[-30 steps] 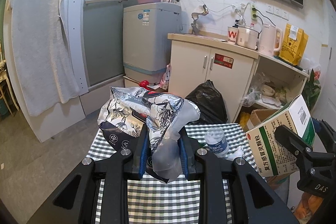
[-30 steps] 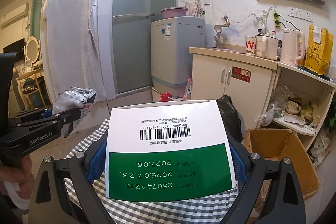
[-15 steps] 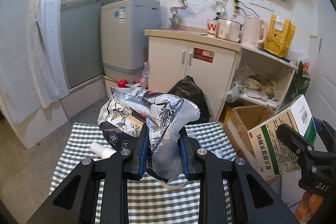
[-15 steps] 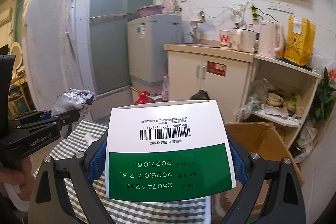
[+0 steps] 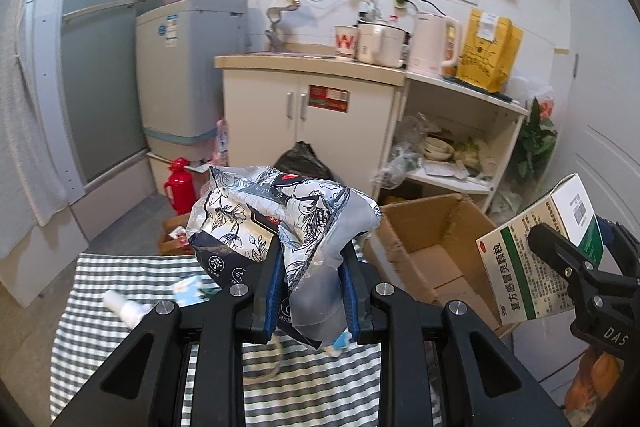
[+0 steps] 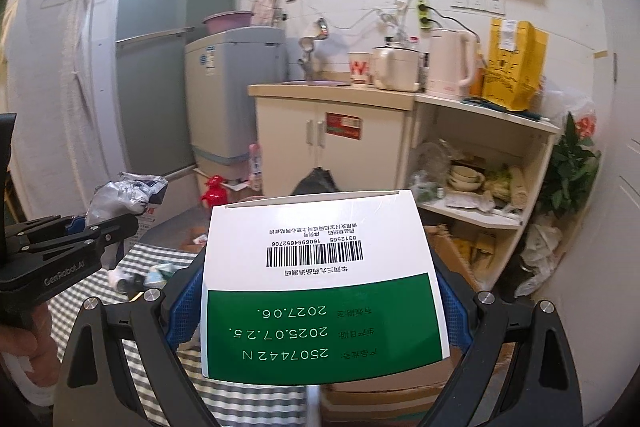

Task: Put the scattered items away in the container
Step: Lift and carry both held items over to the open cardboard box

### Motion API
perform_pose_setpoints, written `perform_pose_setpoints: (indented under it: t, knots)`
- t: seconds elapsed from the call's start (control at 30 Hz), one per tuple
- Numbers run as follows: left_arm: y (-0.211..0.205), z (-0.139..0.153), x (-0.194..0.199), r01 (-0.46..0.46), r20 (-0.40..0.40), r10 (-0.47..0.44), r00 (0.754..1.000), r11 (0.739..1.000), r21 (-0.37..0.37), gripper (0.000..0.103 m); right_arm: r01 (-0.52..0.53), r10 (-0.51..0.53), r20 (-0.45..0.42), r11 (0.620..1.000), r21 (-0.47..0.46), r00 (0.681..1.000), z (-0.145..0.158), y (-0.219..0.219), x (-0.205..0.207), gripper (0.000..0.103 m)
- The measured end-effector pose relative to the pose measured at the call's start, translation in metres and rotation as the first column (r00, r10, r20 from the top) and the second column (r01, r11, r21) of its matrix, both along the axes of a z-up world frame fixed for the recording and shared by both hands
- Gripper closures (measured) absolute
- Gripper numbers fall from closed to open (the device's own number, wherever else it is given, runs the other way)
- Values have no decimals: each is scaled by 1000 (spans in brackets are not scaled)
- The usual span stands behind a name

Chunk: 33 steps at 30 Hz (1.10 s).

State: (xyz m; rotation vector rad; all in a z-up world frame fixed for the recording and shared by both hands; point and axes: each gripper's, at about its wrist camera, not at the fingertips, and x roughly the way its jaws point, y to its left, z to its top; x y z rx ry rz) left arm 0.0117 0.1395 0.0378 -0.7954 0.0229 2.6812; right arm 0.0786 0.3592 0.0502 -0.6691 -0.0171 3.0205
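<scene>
My left gripper (image 5: 312, 291) is shut on a crumpled silver bag with a black floral print (image 5: 280, 223), held above the right end of the checked tablecloth (image 5: 112, 279). To its right, my right gripper (image 6: 320, 307) is shut on a green-and-white medicine box (image 6: 320, 287), which also shows in the left wrist view as the medicine box (image 5: 532, 259). An open cardboard box (image 5: 432, 251) stands on the floor just past the table's right edge, ahead of both grippers and lower. A white bottle (image 5: 124, 307) and a small teal packet (image 5: 192, 289) lie on the cloth.
A pale ring (image 5: 260, 363) lies on the cloth under the left gripper. Behind the cardboard box are a black rubbish bag (image 5: 304, 157), a white cabinet (image 5: 312, 115) and open shelves (image 5: 456, 151). A hand (image 6: 24, 343) holds the left gripper.
Both wrist views have swung to the right, from over the table toward the cardboard box, which now fills more of the view. Both grippers keep their hold.
</scene>
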Motion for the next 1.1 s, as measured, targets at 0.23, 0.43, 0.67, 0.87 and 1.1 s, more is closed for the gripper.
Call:
perform_pose_setpoints:
  t: [0.23,0.43,0.67,0.87,1.1]
  knots:
    - [30,-5,-9,58,17,-58,998,998,4,78,81,-81,9,997,4,997,0,32,1,9]
    - [52,-12,-16,101,32,-101,994,995,-1,78,124,-124,22,992,5,992,-4,52,-2,9]
    - [78,-19,-29,144,52,-143,988,990,-9,78,148,-148,57,989,11,987,-17,69,-14,9]
    - [104,-27,-39,174,69,-173,983,984,-21,78,158,-157,113,987,5,981,-37,86,-29,9]
    - [131,-35,-54,208,86,-205,975,978,-21,78,157,-156,167,988,4,974,-58,99,-47,9]
